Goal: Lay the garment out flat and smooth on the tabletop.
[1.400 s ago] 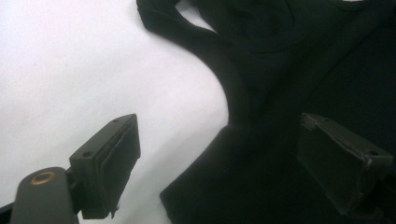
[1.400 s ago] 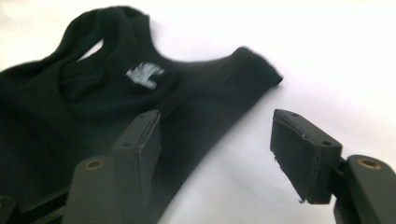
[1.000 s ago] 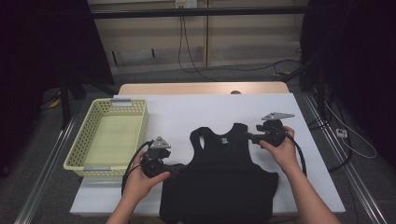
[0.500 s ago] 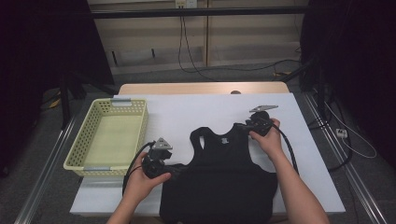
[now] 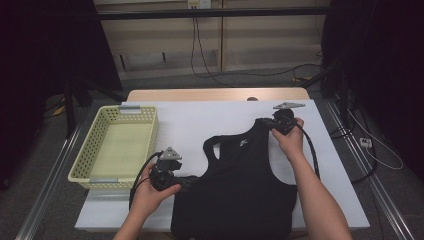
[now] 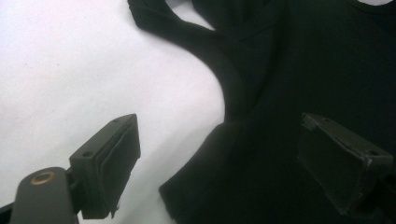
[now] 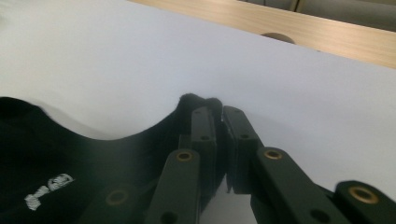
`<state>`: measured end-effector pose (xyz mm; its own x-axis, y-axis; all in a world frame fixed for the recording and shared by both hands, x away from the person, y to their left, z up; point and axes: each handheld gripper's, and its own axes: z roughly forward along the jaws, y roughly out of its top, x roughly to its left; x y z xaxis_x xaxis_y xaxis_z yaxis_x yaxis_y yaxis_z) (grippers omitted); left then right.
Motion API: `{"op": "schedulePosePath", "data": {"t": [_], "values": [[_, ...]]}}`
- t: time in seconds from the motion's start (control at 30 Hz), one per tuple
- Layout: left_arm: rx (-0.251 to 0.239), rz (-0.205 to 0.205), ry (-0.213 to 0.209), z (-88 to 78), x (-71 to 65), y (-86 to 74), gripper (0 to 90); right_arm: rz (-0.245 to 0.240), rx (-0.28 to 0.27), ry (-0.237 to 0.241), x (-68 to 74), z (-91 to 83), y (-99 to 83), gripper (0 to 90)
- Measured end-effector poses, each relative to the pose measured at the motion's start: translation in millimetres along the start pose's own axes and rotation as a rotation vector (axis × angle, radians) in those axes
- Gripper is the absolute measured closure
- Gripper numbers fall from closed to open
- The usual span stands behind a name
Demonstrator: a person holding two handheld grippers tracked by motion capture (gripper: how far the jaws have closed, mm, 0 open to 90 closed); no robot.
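Observation:
A black tank top (image 5: 240,175) lies flat on the white table (image 5: 200,120), neck toward the far side. My right gripper (image 5: 264,123) is at its far right shoulder strap (image 7: 196,99). Its jaws have just been closing and now pinch the strap's tip between the pads (image 7: 217,109). My left gripper (image 5: 187,181) rests at the shirt's left side, below the armhole. In the left gripper view the jaws stand wide apart (image 6: 218,120), one pad over bare table, the other over the black cloth (image 6: 289,56), and neither presses on it.
A pale yellow mesh basket (image 5: 150,132) stands at the table's left, with nothing visible inside. A wooden strip (image 5: 215,95) runs along the table's far edge. Cables trail from both grippers, and metal rails flank the table.
My right gripper has moved left and toward the far side, onto the shirt's right strap, and shut on it. The left hand has stayed where it was.

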<state>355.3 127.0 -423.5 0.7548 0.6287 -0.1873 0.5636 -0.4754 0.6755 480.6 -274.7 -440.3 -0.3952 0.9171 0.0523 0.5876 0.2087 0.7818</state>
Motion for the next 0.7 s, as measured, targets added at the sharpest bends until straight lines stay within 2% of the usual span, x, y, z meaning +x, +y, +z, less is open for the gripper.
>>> {"op": "schedulePosePath", "data": {"t": [0.13,0.2,0.27,0.33,0.37,0.43,0.5,0.67,0.7], "values": [[0.0,0.0,0.001,0.0,0.2,-0.2,14.4,0.01,0.008,-0.005,-3.6,7.1,-4.2,83.2],[0.004,0.003,-0.002,0.5,0.5,-0.5,14.4,0.015,0.025,-0.015,-2.5,11.6,-7.0,79.7],[0.006,0.003,0.003,0.7,0.4,-0.7,14.4,0.027,0.047,-0.014,-0.6,15.0,-9.0,69.1],[0.004,0.002,0.001,0.2,0.8,-0.7,14.4,0.017,0.045,-0.037,1.6,13.4,-8.2,59.9],[0.004,0.005,0.003,-0.2,1.1,-0.6,14.4,0.016,0.046,-0.033,3.2,12.0,-7.4,55.0],[0.002,0.003,0.007,-1.0,1.1,-0.7,14.4,-0.006,0.044,-0.039,7.5,6.9,-4.7,51.4],[0.002,0.001,0.007,-1.7,1.4,-0.9,14.4,-0.035,0.046,-0.027,14.4,1.2,-1.7,47.8],[0.005,0.006,0.012,-1.9,-0.3,-1.8,14.4,-0.039,0.043,0.039,37.3,-10.8,3.8,39.7],[0.006,0.005,0.012,-1.9,-0.4,-2.0,14.4,-0.055,0.045,0.05,42.3,-11.8,4.3,38.7]]}}
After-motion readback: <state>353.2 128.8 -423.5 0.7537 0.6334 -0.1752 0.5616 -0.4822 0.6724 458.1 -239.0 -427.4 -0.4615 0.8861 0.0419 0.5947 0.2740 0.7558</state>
